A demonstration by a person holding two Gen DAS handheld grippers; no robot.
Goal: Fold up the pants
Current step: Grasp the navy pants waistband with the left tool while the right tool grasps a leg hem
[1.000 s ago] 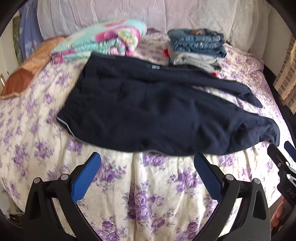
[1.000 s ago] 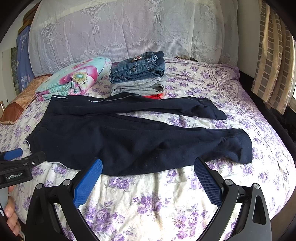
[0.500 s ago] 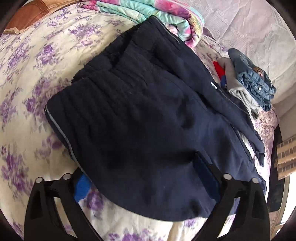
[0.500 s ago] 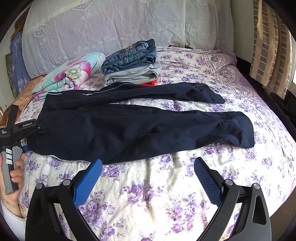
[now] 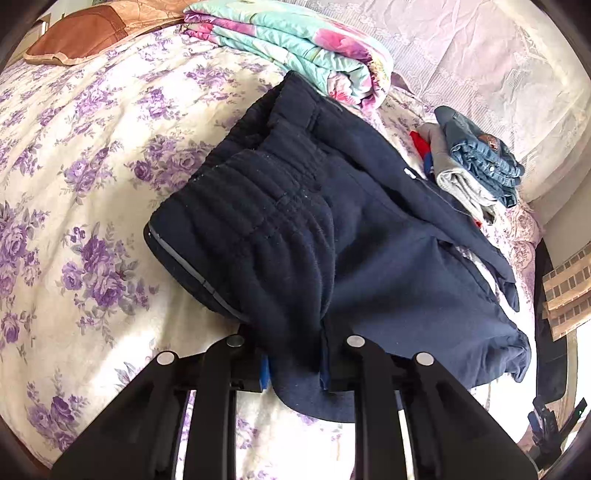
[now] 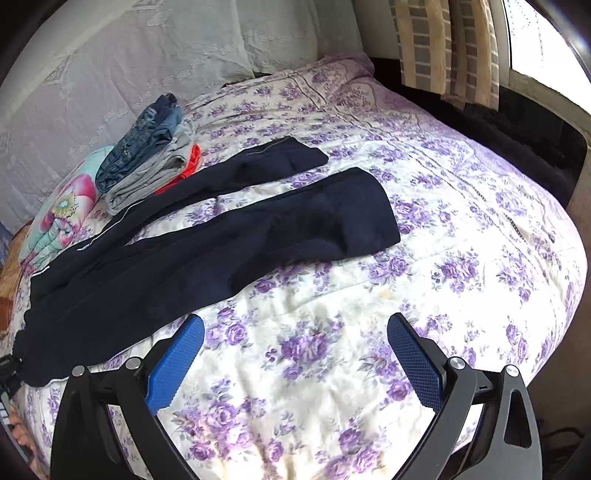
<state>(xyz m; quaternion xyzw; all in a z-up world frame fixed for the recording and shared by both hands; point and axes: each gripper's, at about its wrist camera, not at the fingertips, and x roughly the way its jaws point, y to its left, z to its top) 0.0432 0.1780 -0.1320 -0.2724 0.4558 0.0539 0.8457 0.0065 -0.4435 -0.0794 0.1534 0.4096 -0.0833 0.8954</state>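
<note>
Navy pants (image 5: 369,240) lie flat on the flowered bed, waistband towards me in the left wrist view and both legs running away to the right. My left gripper (image 5: 294,363) has the near waistband corner bunched between its blue pads (image 5: 264,369), and its jaws are closing on the fabric. In the right wrist view the pants (image 6: 221,251) stretch from the lower left to the cuffs at centre. My right gripper (image 6: 295,362) hovers open over bare bedspread, a short way in front of the near leg, with nothing between its fingers.
A stack of folded jeans and grey clothes (image 6: 147,155) sits behind the pants, beside a rolled floral blanket (image 5: 295,48). A brown pillow (image 5: 85,33) lies at the far left. A striped curtain (image 6: 443,48) and a dark gap (image 6: 517,122) border the bed's right side.
My left gripper went from wide open before the pants onto the waistband corner and narrowed around it. My right gripper swung right, towards the leg ends, and rolled.
</note>
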